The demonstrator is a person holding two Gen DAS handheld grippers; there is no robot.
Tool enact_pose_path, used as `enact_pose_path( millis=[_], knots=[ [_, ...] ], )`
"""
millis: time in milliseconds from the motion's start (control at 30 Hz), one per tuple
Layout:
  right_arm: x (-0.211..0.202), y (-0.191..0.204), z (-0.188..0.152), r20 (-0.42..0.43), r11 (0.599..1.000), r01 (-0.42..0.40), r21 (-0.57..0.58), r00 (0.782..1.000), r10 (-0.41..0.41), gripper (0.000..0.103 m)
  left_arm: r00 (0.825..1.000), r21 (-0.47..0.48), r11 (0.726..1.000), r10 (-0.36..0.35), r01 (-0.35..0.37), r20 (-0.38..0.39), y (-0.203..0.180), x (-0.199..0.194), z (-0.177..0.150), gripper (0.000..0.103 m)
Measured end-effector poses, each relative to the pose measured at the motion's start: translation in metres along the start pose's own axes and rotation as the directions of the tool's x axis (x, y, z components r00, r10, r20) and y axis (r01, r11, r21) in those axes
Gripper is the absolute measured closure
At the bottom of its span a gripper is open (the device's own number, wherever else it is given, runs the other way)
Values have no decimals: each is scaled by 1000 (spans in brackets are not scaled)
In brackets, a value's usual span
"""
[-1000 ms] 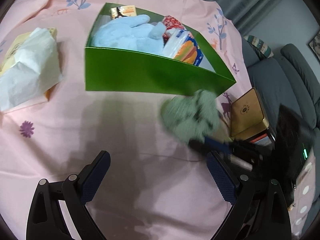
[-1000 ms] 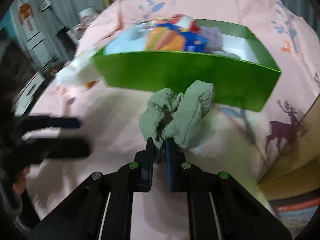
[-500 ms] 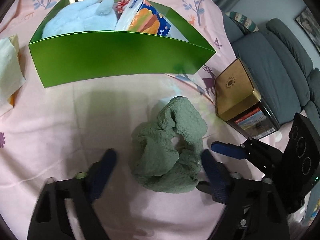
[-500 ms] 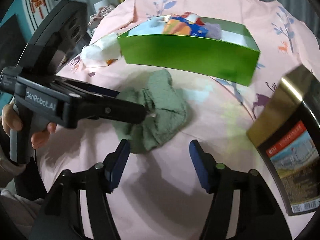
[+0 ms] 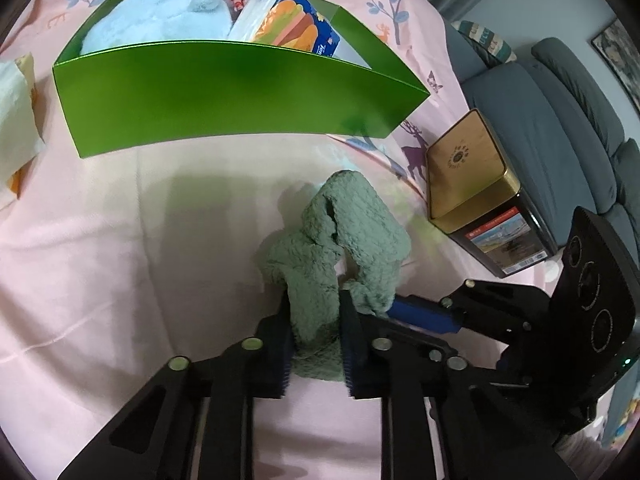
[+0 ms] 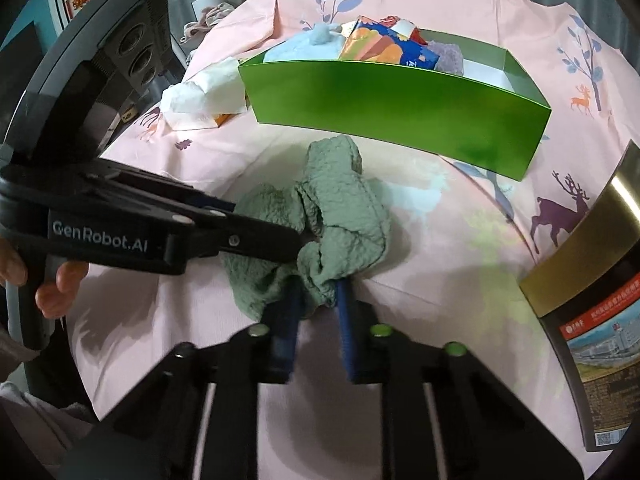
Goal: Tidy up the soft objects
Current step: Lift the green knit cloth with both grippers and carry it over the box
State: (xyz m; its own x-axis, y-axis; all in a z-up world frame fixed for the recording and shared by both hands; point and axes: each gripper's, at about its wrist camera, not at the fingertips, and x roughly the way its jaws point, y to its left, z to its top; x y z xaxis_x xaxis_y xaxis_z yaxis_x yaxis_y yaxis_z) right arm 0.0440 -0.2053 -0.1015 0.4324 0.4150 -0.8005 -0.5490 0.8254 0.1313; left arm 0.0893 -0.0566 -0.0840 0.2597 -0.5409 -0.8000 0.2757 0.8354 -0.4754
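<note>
progress: green box (image 5: 224,92) near the bed's far edge already holds a blue plush (image 5: 160,20), a tissue pack (image 5: 288,24), a purple fluffy item (image 6: 450,58); right end of box bare
left to do: green cloth (image 5: 352,236) is out of the box, on the pink sheet (image 5: 100,240) just in front of the box's near wall; white tissue bundle (image 6: 200,94) also lies outside, off the box's left end
step: judged as a two-handed pick or fold of the cloth before it goes in
left claw (image 5: 314,316): jaws have just closed, clamped on the near left part of the cloth, fabric bunched between the pads
right claw (image 6: 314,300): jaws have just closed too, pinching the cloth's near right fold
cloth: crumpled, humped up between both claws, not touching the box
other: gold tin (image 5: 468,176) at the bed's right edge, beside the cloth, not soft, likely stays
</note>
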Motion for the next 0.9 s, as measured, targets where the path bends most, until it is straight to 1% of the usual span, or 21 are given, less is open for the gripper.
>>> enact_pose_path(
  millis=[100, 233, 400, 533, 633, 800, 900],
  knots=[
    [-4, 4, 4, 23, 1000, 26, 2, 999, -27, 95, 1000, 7, 1000, 13, -14, 25, -5, -6, -3, 90],
    [-22, 11, 11, 74, 999, 39, 0, 996, -39, 95, 998, 13, 1000, 1, -2, 64, -11, -23, -4, 91],
    [-40, 21, 19, 116, 998, 51, -29, 992, -47, 95, 992, 38, 999, 13, -18, 126, -23, -49, -6, 91],
    [-54, 27, 24, 147, 998, 53, -36, 988, -47, 95, 987, 58, 997, 34, -44, 155, -32, -63, -8, 91],
    [-65, 31, 28, 172, 997, 60, -48, 984, -51, 95, 983, 76, 996, 36, -51, 181, -40, -74, -8, 91],
    [-77, 34, 40, 212, 996, 70, -54, 976, -57, 95, 974, 108, 992, 40, -65, 223, -50, -92, 0, 91],
    [-81, 33, 52, 238, 995, 79, -53, 969, -64, 95, 970, 121, 990, 44, -75, 241, -54, -98, 12, 91]
  ],
)
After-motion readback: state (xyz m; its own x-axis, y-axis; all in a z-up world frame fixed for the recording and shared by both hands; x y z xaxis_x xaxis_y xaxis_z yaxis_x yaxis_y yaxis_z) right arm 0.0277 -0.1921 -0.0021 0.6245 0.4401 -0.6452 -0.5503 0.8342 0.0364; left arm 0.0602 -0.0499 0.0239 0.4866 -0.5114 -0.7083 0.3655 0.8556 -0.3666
